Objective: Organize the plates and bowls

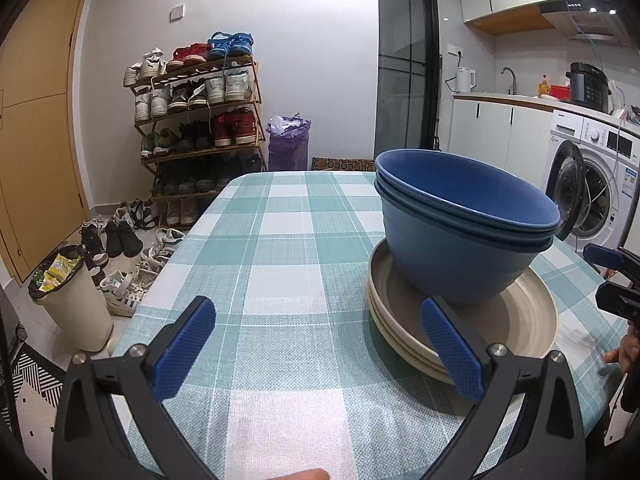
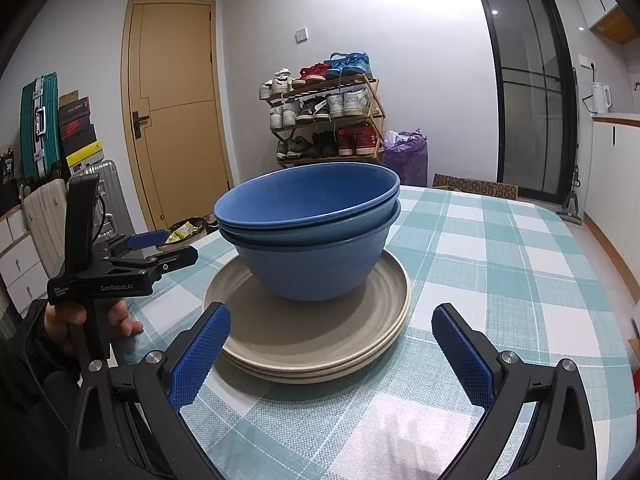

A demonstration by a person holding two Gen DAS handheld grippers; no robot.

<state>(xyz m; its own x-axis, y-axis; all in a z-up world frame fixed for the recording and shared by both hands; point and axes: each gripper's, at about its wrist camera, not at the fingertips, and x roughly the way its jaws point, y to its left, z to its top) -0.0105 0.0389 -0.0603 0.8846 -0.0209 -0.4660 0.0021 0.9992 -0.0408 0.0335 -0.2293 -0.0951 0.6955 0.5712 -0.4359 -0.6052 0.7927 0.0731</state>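
Both grippers, left gripper (image 1: 318, 354) and right gripper (image 2: 332, 354), gape wide and empty near the stacked round blue bowls (image 2: 310, 220), which sit on stacked beige plates (image 2: 312, 344) on the checked counter (image 2: 500, 264), probably hard, smooth, best pinched by the rim.

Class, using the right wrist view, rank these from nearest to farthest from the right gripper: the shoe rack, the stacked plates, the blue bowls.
1. Stacked plates, on the table just ahead of the right gripper.
2. Blue bowls, sitting on the plates, slightly farther back.
3. Shoe rack, against the far wall beyond the table.
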